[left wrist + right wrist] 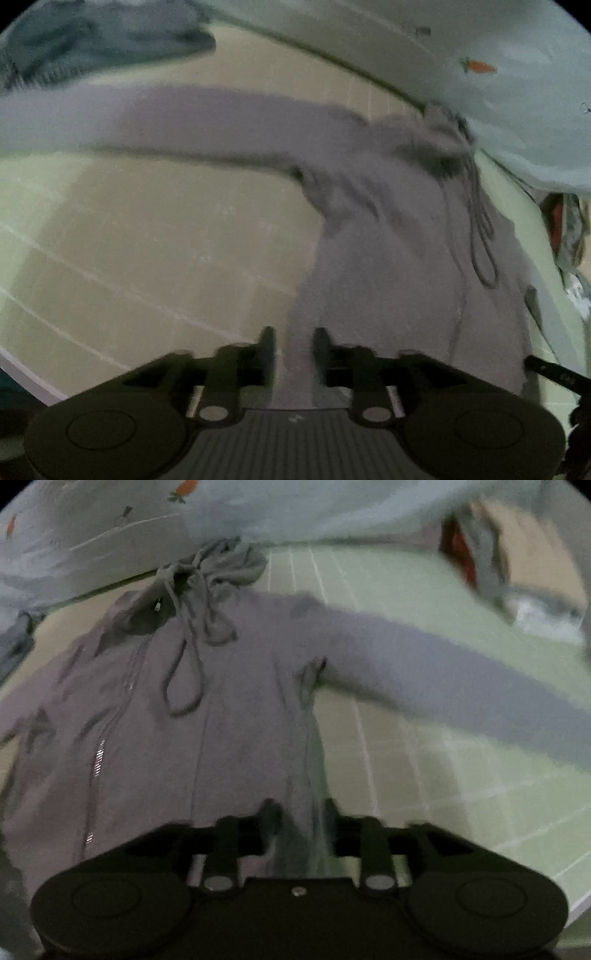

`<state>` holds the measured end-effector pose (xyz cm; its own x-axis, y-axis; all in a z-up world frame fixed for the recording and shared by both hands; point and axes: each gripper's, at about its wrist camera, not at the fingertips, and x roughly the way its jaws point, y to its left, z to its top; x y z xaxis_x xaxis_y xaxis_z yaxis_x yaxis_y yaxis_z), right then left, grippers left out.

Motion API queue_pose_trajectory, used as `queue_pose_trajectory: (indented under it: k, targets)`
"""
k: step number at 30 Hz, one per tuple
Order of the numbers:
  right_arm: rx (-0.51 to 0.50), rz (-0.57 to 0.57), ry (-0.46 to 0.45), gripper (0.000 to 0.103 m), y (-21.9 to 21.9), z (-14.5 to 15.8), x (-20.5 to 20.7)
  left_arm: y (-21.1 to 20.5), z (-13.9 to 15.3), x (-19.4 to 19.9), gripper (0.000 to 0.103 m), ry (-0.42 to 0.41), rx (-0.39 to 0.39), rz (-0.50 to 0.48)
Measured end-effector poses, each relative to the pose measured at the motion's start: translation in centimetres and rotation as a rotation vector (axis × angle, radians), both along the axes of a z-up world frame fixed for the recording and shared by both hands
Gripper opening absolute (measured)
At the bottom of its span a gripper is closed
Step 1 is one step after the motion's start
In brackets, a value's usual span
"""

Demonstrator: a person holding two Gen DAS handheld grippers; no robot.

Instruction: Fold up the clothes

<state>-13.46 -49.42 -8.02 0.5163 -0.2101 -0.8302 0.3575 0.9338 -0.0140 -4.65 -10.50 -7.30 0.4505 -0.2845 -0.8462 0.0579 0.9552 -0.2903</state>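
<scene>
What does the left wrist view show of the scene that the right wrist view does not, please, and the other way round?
Only the left wrist view shows the dark blue-grey garment bunched at the top left, and the hoodie's sleeve running left. Only the right wrist view shows the zipper down the front, the hood, and the other sleeve stretching right. Both show the grey hoodie spread on the green checked surface, its drawstrings, and the carrot-print fabric behind it.

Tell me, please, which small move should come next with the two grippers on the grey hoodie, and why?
Probably close both grippers on the hem. The hoodie lies flat, sleeves spread; the left gripper and right gripper each have fabric between parted fingers, apparently ungripped.
</scene>
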Motion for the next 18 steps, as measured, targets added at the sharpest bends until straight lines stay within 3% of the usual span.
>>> queue_pose_trajectory:
  k: [1,2,4,7,18]
  targets:
    - [-0.049,0.003,-0.004,0.063,0.6,0.3,0.4,0.7,0.4,0.2,0.061,-0.023,0.013,0.025]
    - [-0.08,0.003,-0.007,0.072,1.0,0.5,0.7,1.7,0.6,0.5,0.067,-0.037,0.011,0.059]
    - [-0.091,0.001,-0.018,0.079,1.8,0.4,1.6,4.0,0.6,1.6,0.071,-0.042,-0.01,0.143]
    - [-0.069,0.003,-0.043,0.101,2.8,0.1,2.5,7.4,0.5,3.3,0.082,-0.041,0.003,0.264]
    - [-0.081,-0.067,0.034,0.103,5.2,-1.7,4.2,17.9,-1.3,9.8,0.088,-0.049,0.125,0.465]
